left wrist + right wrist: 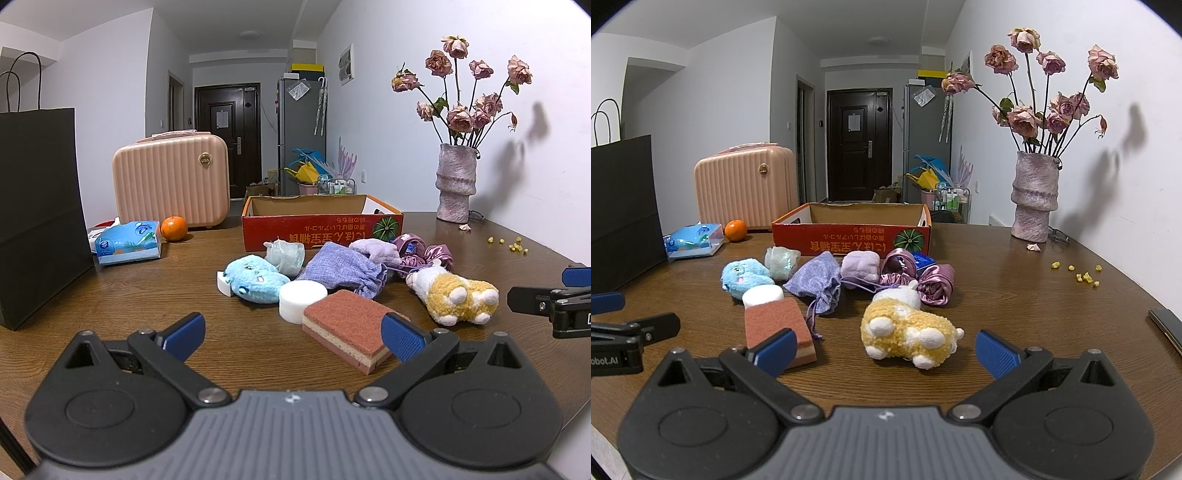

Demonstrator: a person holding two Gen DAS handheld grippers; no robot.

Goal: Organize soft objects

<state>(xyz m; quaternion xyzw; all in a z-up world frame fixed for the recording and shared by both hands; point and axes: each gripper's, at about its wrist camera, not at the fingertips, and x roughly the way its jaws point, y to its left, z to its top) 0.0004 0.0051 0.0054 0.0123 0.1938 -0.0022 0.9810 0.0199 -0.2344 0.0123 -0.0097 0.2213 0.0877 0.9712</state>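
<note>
Soft objects lie in a heap on the brown table [184, 280]: a red-brown sponge [349, 326], a white foam cylinder [301, 299], a blue plush [255, 282], a lilac drawstring pouch [340, 269], a yellow-white plush [456, 293], purple satin items [424, 253]. Behind them stands an open red cardboard box [321, 229]. My left gripper [293, 336] is open and empty, just before the sponge. My right gripper [886, 352] is open and empty, just before the yellow-white plush [908, 330]. The sponge [777, 326] lies at its left finger.
A black paper bag [40, 214] stands at the left. A tissue pack [127, 243], an orange [173, 228] and a pink case [171, 181] sit behind it. A vase of dried roses [456, 181] stands at the back right. A phone [1167, 326] lies at the right edge.
</note>
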